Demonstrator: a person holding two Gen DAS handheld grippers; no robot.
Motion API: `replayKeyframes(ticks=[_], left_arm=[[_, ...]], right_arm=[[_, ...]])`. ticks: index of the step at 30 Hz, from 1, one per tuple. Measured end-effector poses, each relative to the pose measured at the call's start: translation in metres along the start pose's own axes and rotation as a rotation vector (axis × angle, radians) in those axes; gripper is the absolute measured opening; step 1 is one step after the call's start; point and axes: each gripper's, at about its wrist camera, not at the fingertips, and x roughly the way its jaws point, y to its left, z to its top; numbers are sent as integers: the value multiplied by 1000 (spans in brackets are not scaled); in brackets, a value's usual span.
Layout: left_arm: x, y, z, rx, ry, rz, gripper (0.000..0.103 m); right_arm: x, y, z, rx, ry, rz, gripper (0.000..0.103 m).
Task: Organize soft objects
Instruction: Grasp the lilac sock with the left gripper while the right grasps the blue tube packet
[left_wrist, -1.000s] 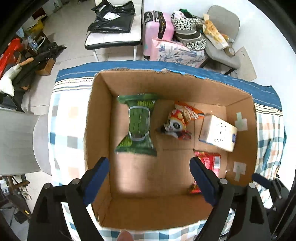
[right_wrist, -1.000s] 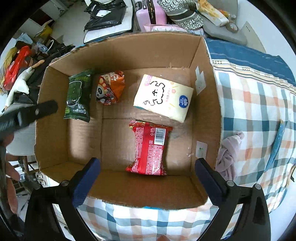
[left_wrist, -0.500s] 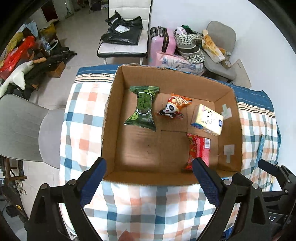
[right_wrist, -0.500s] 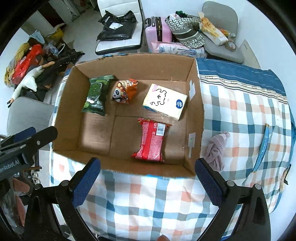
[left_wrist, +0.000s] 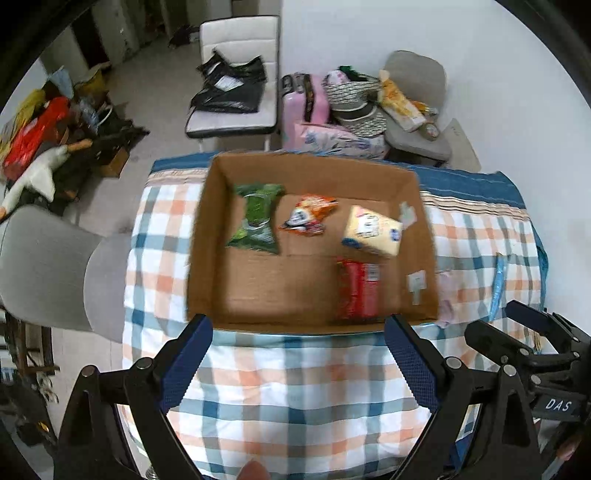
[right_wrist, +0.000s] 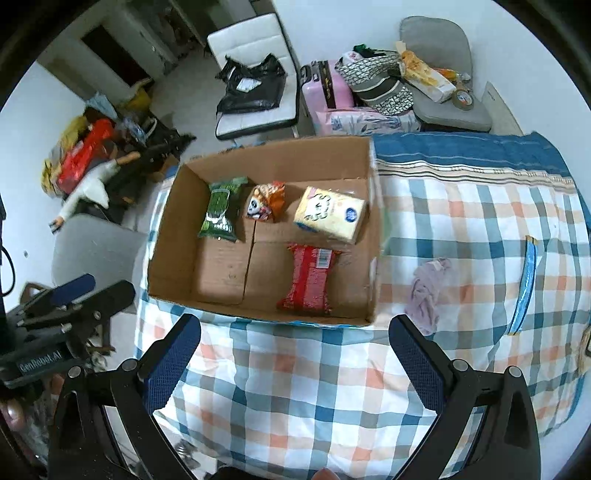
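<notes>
An open cardboard box (left_wrist: 207, 236) (right_wrist: 166, 236) sits on a checked cloth. Inside lie a green packet (left_wrist: 256, 218) (right_wrist: 219, 214), an orange panda packet (left_wrist: 308, 218) (right_wrist: 266, 201), a yellow tissue pack (left_wrist: 371, 230) (right_wrist: 330, 214) and a red packet (left_wrist: 356, 290) (right_wrist: 310, 282). A pale purple cloth (right_wrist: 426, 290) lies on the checked cloth right of the box; only its edge (left_wrist: 445, 291) shows in the left wrist view. My left gripper (left_wrist: 297, 354) and right gripper (right_wrist: 295, 354) are both open and empty, held high above the table's near side.
The checked cloth (right_wrist: 480, 229) has a blue strip (right_wrist: 526, 280) lying at the right. Behind the table stand a white chair (left_wrist: 236, 77), a pink suitcase (left_wrist: 304, 98) and a grey chair with bags (left_wrist: 410, 99). A grey chair (left_wrist: 48, 269) stands left.
Both grippers have pulled up and back from the box, which now looks smaller and farther. The purple cloth and more of the table have come into view. The box contents have not moved.
</notes>
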Motion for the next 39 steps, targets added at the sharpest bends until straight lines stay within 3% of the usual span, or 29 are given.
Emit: replayKeyframes(ticks=[4,10,15,22,28,39], left_arm=[[7,-58,4,79,2,-19,95],[42,-152,7,220,66,-31,95],[93,-231,10,308,154,-15,95],[183,-311,10,398,303,30,95],[250,-330,4,415,419,94,95],[310,-314,5,336,517,145,95]], right_arm=[[-18,-45,-4,66,-33,-9,103],[-36,-152,-19,225,-48,-89,103],[-37,-247,-34,362,-34,-162,103],[-13,-338,-48,467,15,-226,103],[28,-383,-48,507,96,-213,103],[107,-409,-11,512,193,-156,103]])
